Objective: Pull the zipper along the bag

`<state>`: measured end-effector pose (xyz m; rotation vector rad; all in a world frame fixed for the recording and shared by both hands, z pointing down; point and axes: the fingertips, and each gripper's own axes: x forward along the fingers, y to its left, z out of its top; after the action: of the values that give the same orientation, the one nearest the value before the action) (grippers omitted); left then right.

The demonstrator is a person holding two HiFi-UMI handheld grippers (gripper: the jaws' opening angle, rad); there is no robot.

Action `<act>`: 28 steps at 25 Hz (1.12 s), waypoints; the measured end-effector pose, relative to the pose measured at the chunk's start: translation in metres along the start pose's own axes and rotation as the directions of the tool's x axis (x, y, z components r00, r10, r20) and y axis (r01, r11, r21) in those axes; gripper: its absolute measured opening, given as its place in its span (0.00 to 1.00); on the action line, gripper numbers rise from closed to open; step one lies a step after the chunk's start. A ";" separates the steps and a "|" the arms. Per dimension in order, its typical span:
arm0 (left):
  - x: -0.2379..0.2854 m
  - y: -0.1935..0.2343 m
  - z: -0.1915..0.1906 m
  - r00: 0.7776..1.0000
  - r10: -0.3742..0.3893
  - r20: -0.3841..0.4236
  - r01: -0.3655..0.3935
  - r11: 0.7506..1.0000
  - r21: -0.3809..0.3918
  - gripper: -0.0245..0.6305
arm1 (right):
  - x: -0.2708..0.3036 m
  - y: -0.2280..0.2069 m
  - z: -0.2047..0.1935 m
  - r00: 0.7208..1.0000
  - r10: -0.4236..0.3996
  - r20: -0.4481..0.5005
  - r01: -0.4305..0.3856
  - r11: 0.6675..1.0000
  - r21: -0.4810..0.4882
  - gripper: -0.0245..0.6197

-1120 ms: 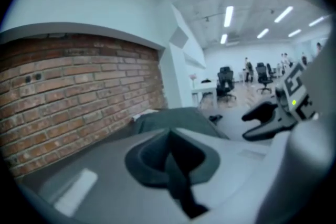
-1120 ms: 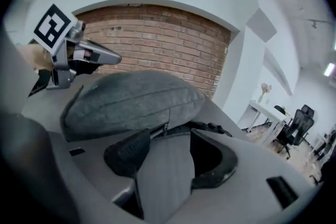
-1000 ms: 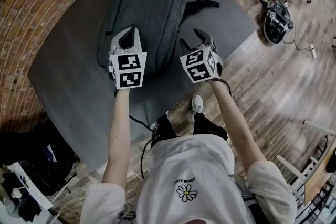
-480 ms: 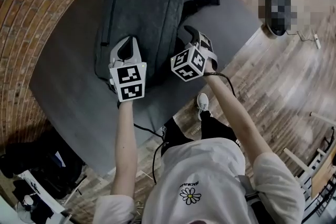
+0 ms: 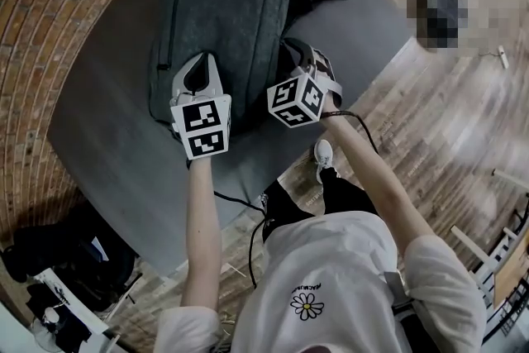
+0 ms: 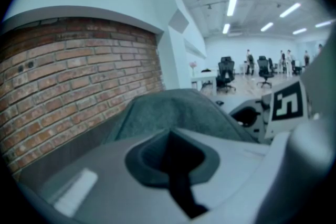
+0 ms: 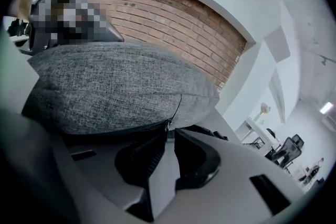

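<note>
On the table (image 5: 99,128) the bag (image 5: 227,4) lies flat, its zipped side edge facing the right tool (image 5: 300,54). I keep the left tool (image 5: 198,70) on the bag's near end, its tips pressed together with nothing between them. I judge that this pins the bag so it does not slide when the zipper is drawn. I hold the right tool low and side-on, level with the seam, so that its tips line up with the zipper pull (image 7: 167,125). Those tips are slightly spread, with the pull at the mouth of the gap; as far as I can judge, there is no grip on it yet. Compared with 1.0 s ago, the right tool has moved from beside the bag's near corner in toward its side edge and has rolled over. The left tool has kept its place on the bag.
</note>
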<state>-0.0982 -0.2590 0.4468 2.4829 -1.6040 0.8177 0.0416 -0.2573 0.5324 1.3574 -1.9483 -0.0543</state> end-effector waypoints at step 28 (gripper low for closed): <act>0.006 -0.004 -0.007 0.998 -0.056 -0.014 0.056 0.998 -0.031 0.05 | -0.104 0.130 -0.029 0.790 0.586 -0.178 -0.610 0.723 -0.325 0.04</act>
<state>-0.0956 -0.2600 0.4566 2.4830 -1.5235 0.7963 -0.0271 -0.1042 0.5519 0.4337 -2.1039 -0.0591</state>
